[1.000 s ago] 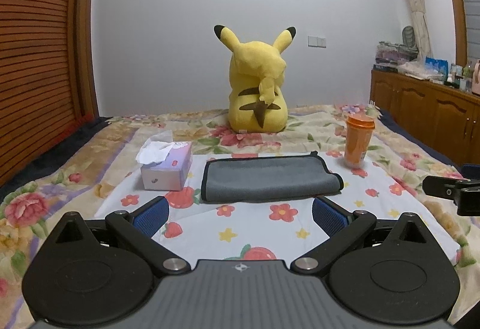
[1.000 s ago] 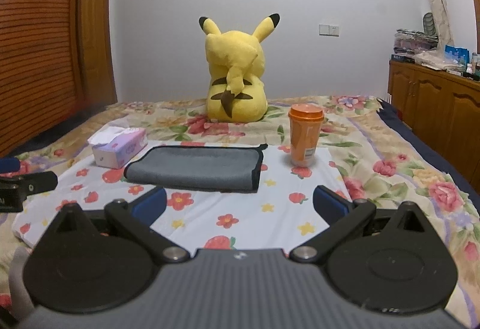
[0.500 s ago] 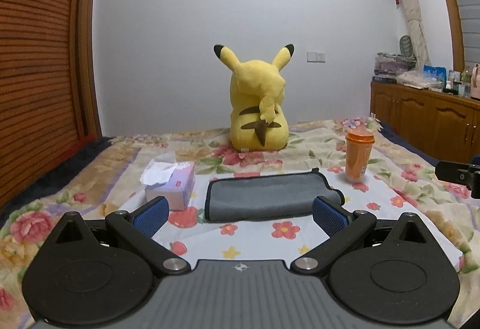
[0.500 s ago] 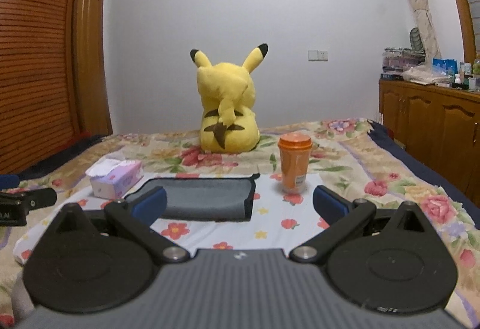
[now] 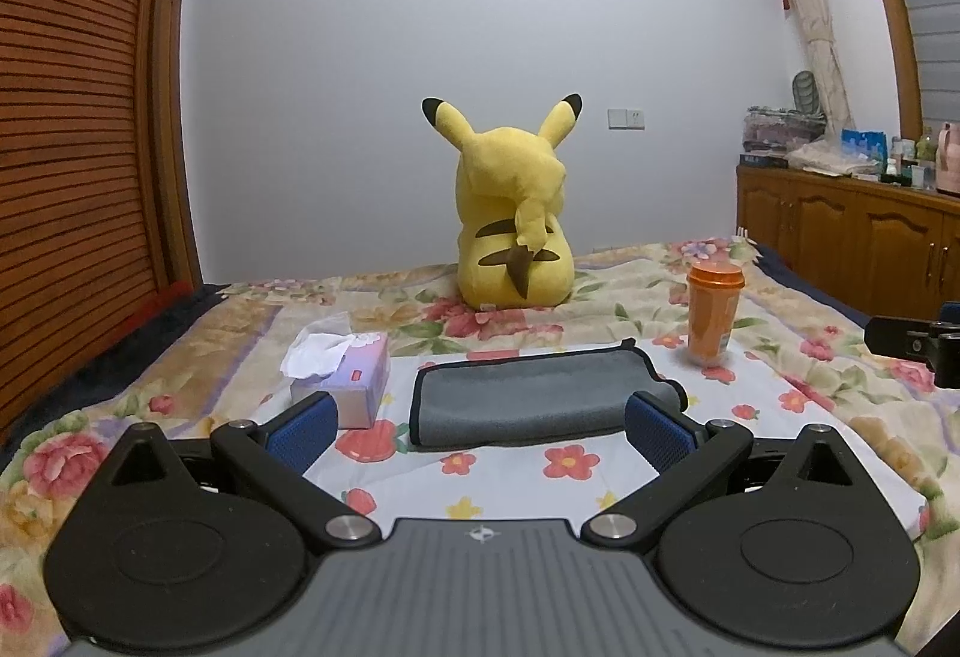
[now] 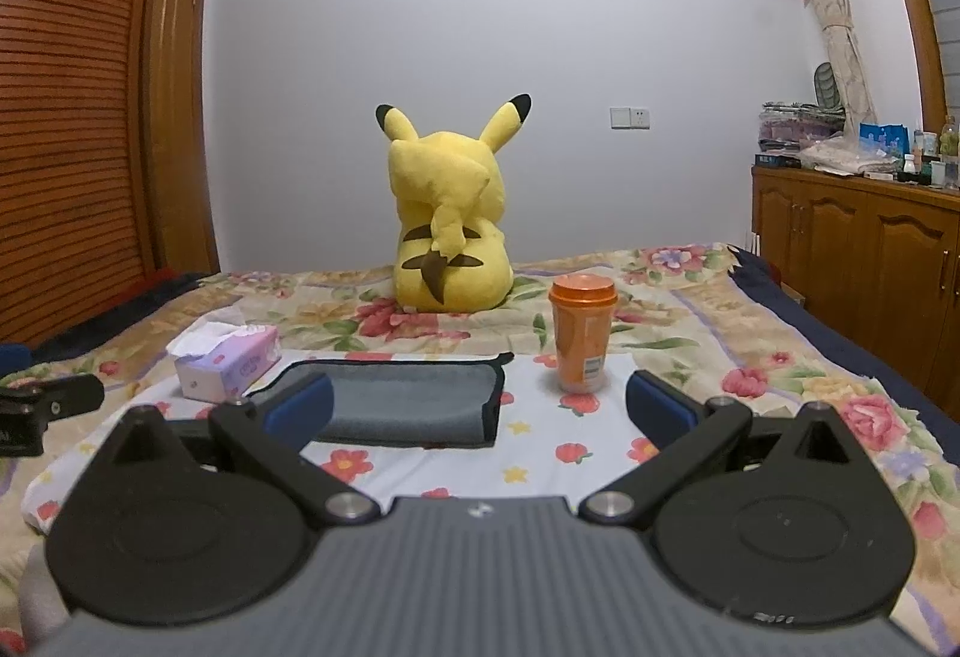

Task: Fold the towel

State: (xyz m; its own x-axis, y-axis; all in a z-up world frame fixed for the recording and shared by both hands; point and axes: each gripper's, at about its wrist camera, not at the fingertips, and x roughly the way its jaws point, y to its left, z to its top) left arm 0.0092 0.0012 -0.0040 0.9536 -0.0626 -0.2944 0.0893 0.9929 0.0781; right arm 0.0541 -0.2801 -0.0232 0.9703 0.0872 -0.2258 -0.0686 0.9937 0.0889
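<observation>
A grey towel [image 5: 528, 398] with dark edging lies folded flat on the white flowered sheet on the bed; it also shows in the right wrist view [image 6: 408, 398]. My left gripper [image 5: 479, 426] is open and empty, held back from the towel's near edge. My right gripper [image 6: 479, 408] is open and empty, held back at the towel's right end. Each gripper shows at the edge of the other's view, the right one [image 5: 918, 348] and the left one [image 6: 42, 405].
A tissue box [image 5: 342, 378] stands left of the towel. An orange cup [image 5: 713, 314] stands to its right. A yellow plush toy [image 5: 513, 231] sits behind it. A wooden cabinet [image 5: 858, 243] runs along the right, slatted wooden doors [image 5: 72, 129] along the left.
Both grippers have tilted up and drawn back from the bed, so the towel sits lower and smaller in both views. Both stay open. The towel has not moved.
</observation>
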